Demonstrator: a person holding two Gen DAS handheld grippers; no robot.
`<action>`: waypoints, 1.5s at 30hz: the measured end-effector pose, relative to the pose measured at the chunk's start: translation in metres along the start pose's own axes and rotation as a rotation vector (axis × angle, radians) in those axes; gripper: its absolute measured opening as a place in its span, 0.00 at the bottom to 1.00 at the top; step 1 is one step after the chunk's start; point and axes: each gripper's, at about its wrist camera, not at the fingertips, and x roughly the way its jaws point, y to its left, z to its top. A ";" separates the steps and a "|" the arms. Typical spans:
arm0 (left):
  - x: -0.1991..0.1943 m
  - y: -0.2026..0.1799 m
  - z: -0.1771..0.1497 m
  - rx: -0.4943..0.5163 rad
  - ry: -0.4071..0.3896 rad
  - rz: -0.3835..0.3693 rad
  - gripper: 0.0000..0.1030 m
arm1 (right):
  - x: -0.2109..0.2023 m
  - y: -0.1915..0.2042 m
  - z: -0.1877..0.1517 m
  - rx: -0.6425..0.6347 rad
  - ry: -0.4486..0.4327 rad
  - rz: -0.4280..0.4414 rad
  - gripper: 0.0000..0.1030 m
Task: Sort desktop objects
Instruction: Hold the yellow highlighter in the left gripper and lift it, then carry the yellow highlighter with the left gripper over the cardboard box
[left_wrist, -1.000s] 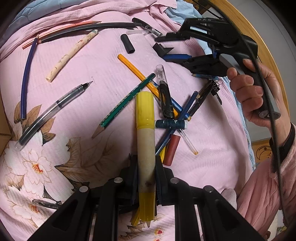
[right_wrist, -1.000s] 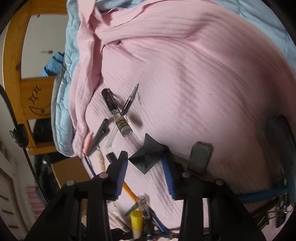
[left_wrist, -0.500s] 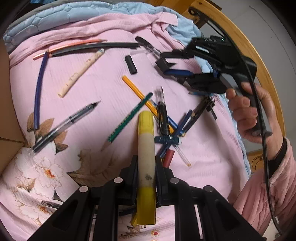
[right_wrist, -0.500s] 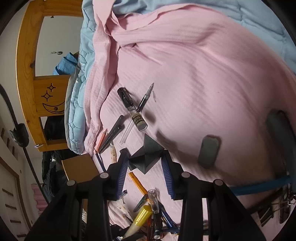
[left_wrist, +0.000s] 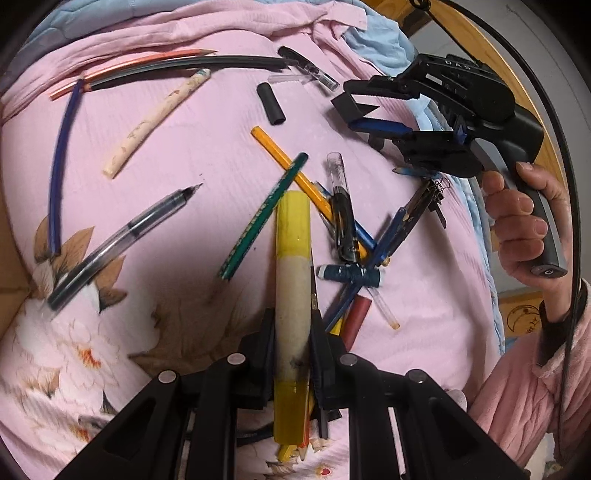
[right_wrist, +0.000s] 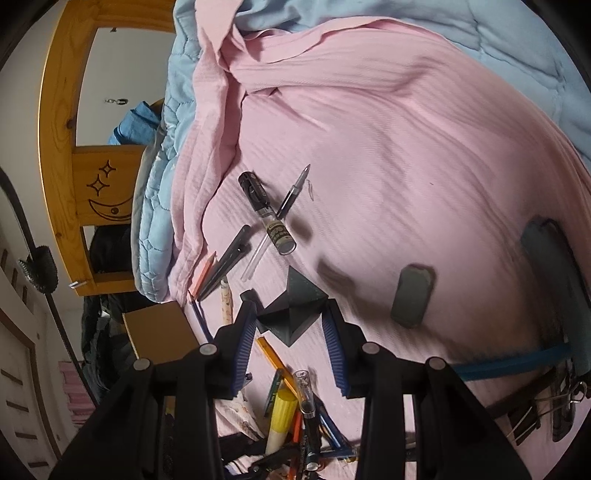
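My left gripper (left_wrist: 291, 325) is shut on a yellow-and-cream marker (left_wrist: 293, 236), which points away from me over the pink blanket (left_wrist: 207, 155). Beyond its tip lies a crossed pile of pens and pencils, among them a green pencil (left_wrist: 266, 221) and an orange pencil (left_wrist: 291, 173). At the upper right a hand holds my right gripper (left_wrist: 356, 107). In the right wrist view that gripper (right_wrist: 290, 332) is shut on a black wedge-shaped clip (right_wrist: 291, 314), which sits between its blue pads (right_wrist: 243, 332).
A clear pen (left_wrist: 122, 240), a cream pencil (left_wrist: 155, 118), a blue tube (left_wrist: 61, 166) and a long black tube (left_wrist: 184, 66) lie to the left. A cardboard box (right_wrist: 159, 332) stands at the blanket's edge. A grey pad (right_wrist: 412, 301) and binder clips (right_wrist: 535, 410) lie to the right.
Both views have shifted slightly. Each gripper keeps its hold, and nothing on the blanket has moved.
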 end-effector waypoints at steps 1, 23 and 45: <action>0.001 0.000 0.002 0.002 -0.004 0.010 0.21 | 0.001 0.000 0.000 -0.001 0.002 -0.005 0.37; -0.013 0.005 0.009 -0.006 -0.095 0.015 0.17 | 0.002 -0.008 0.001 0.014 0.001 -0.008 0.37; -0.110 -0.067 -0.016 0.171 -0.388 0.159 0.17 | -0.071 0.035 -0.069 -0.112 -0.082 0.178 0.37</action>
